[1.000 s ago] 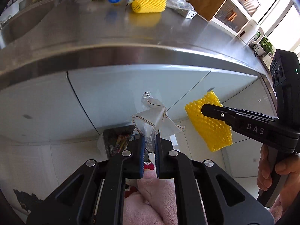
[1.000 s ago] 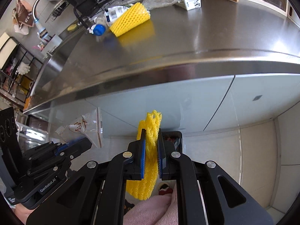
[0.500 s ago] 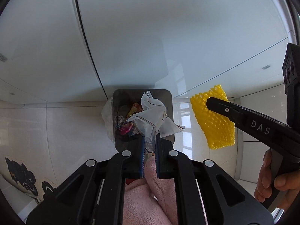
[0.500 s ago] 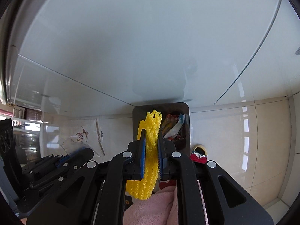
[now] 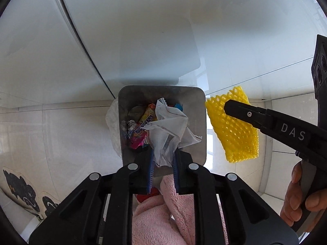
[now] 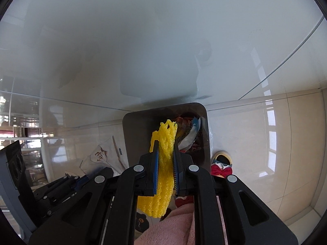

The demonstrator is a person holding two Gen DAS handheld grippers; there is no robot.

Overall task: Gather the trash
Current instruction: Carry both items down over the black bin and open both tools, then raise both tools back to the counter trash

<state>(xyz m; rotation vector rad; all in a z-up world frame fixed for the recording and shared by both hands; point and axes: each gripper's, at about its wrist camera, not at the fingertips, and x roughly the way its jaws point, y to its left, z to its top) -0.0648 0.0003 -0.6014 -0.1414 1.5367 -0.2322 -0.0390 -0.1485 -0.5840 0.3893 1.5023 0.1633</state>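
One trash bin (image 5: 199,122), rectangular with rounded corners, stands on the floor against the cabinet front. Two handheld grippers are present: one left gripper (image 5: 162,159) and one right gripper (image 6: 165,163), each with two fingers and two blue pads. One crumpled clear plastic wrapper (image 5: 170,126) and one yellow foam net sleeve (image 5: 235,134) make two pieces of trash outside the bin. Inside the bin lie several colourful wrappers (image 5: 141,130); their exact number cannot be told. One hand (image 5: 302,196) of the person shows. One pink fleece garment (image 5: 161,220) fills the lower edge. One red bow (image 6: 221,171) lies beside the bin.
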